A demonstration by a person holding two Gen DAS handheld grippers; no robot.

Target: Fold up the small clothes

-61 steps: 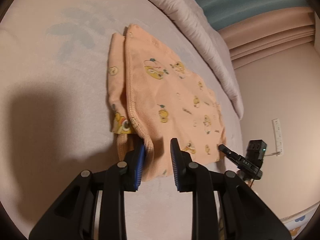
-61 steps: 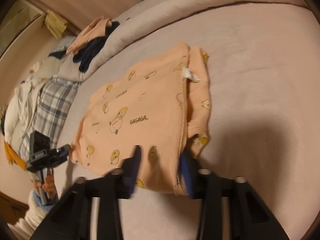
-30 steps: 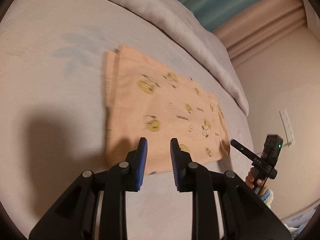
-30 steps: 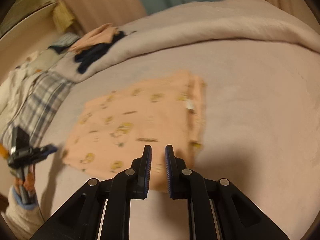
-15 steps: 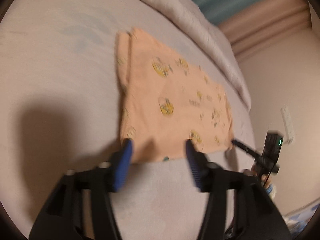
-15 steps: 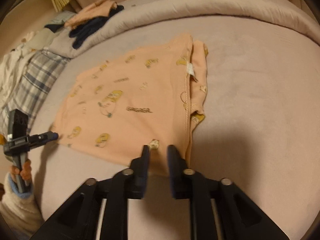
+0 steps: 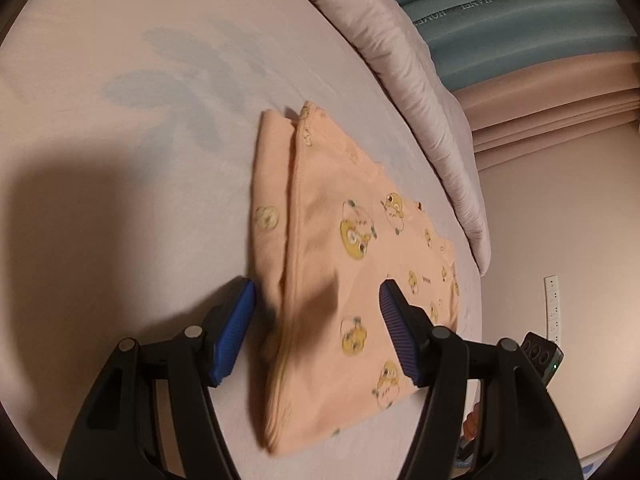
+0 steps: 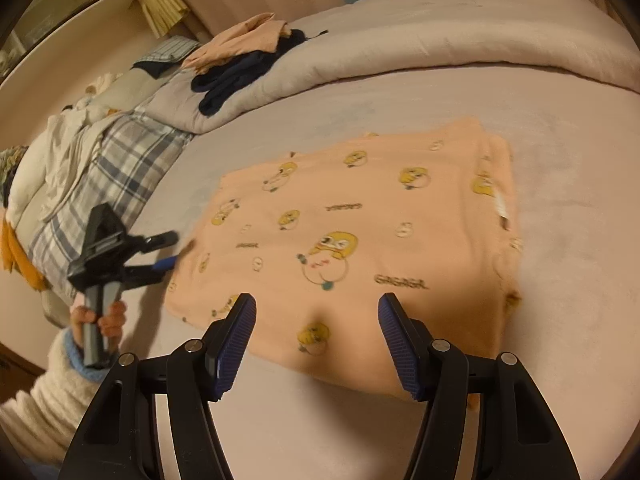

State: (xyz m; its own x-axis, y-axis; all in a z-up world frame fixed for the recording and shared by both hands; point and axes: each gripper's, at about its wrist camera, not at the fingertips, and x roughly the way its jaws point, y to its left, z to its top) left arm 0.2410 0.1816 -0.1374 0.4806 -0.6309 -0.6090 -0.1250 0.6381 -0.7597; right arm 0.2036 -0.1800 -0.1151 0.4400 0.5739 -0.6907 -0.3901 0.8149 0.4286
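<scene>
A peach garment (image 8: 360, 240), printed with yellow cartoon chicks and laid partly folded on the bed (image 8: 560, 160), is shown at the centre of both views. It is judged light, soft and limp, so a single pinch would let the layers sag; hold is best taken at the stitched hem edge (image 7: 296, 240) or at corners. The left gripper (image 7: 316, 320) is spread, straddling the near hem at 6 o'clock. The right gripper (image 8: 318, 334) is likewise spread over the near edge, nothing pinched. A plush rolled duvet (image 8: 400, 40) lies at 12 o'clock.
</scene>
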